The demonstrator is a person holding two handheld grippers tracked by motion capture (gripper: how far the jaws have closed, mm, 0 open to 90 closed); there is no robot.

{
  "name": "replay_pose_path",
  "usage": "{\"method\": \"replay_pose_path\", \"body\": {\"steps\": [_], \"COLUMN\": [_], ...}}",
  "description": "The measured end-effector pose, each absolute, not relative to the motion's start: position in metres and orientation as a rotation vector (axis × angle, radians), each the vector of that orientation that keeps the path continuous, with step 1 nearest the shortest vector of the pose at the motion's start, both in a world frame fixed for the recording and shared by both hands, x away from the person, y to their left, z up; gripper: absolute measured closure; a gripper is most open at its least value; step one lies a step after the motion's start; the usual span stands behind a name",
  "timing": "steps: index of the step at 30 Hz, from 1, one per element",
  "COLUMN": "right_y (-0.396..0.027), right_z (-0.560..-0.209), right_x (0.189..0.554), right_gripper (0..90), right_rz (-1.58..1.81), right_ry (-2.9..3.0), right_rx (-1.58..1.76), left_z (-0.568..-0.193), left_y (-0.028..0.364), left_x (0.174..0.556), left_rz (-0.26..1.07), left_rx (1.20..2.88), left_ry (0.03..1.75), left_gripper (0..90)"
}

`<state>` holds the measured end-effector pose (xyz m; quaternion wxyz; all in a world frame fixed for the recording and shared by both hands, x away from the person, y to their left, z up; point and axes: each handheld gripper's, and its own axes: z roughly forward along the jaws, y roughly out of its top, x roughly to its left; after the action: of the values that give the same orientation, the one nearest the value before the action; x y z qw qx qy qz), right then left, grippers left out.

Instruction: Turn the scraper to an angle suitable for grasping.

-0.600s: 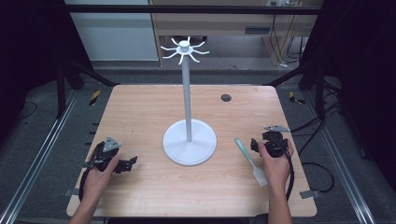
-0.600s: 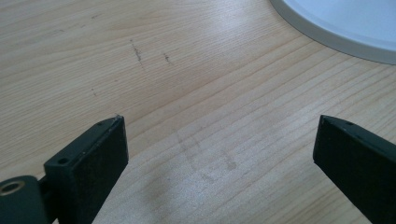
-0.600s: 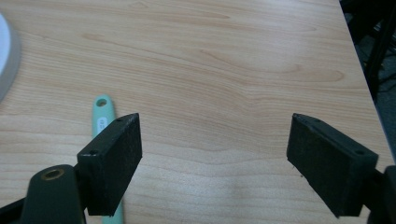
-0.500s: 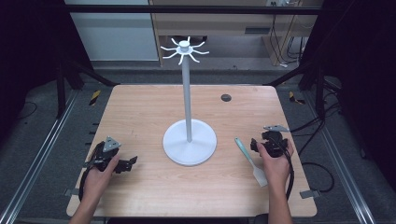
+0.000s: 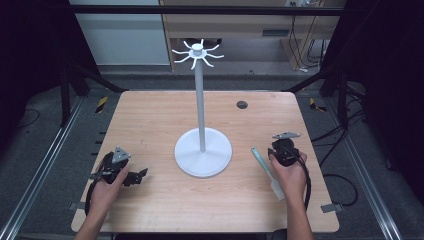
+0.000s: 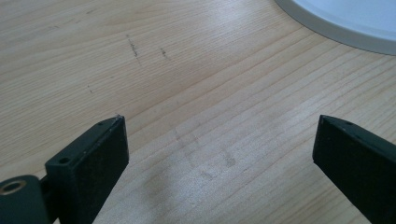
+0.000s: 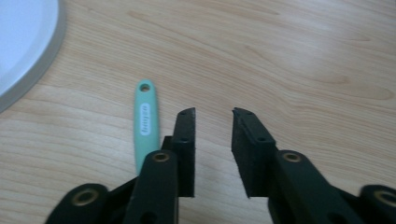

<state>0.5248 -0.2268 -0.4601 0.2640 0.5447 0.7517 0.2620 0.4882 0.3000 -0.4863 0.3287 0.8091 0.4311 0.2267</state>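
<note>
The left tool rests low on the bench at about eight o'clock from the bench's middle, held in the person's left hand. In the left gripper view its jaws stand spread wide, bare wood grain between them, and a curve of the white stand base shows at one o'clock.

The right tool sits at about four o'clock on the bench, gripped by the right hand. In the right gripper view its jaws are parted by a narrow gap with nothing between them, only wood beyond.

Just beside the right tool, at its nine o'clock, lies a spatula with a mint-green handle flat on the bench, its hanging hole pointing toward twelve o'clock and its pale blade toward six in the high view. It is near the stand base but not touching it.

At the bench centre stands the white stand, a round base with a slim upright pole topped by radiating hooks. A small dark disc lies at one o'clock, near the far edge.
</note>
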Motion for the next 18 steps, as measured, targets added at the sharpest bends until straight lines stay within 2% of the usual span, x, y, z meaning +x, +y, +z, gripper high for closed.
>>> {"method": "replay_pose_path", "body": {"steps": [2, 3, 4, 5, 11, 18], "right_y": [-0.22, -0.22, -0.216, -0.214, -0.204, -0.205], "right_z": [-0.463, -0.463, -0.466, -0.467, -0.477, -0.482], "right_x": [0.53, 0.53, 0.534, 0.536, 0.544, 0.546], "right_gripper": [80.9, 80.9, 86.2, 87.2, 89.5, 87.4], "right_rz": [0.697, 0.697, 0.708, 0.709, 0.691, 0.693], "right_ry": [2.067, 2.067, 2.086, 2.09, 2.146, 2.144], "right_rx": [1.485, 1.485, 1.491, 1.492, 1.486, 1.518], "left_z": [-0.486, -0.486, -0.486, -0.487, -0.486, -0.487], "left_y": [0.3, 0.3, 0.3, 0.3, 0.299, 0.297], "left_x": [0.488, 0.488, 0.488, 0.488, 0.488, 0.488], "left_rz": [0.591, 0.591, 0.592, 0.593, 0.598, 0.603], "left_rx": [2.118, 2.118, 2.118, 2.12, 2.12, 2.116], "left_ry": [1.127, 1.127, 1.124, 1.123, 1.116, 1.113], "left_gripper": [3.4, 3.4, 3.4, 3.4, 3.6, 3.9]}}
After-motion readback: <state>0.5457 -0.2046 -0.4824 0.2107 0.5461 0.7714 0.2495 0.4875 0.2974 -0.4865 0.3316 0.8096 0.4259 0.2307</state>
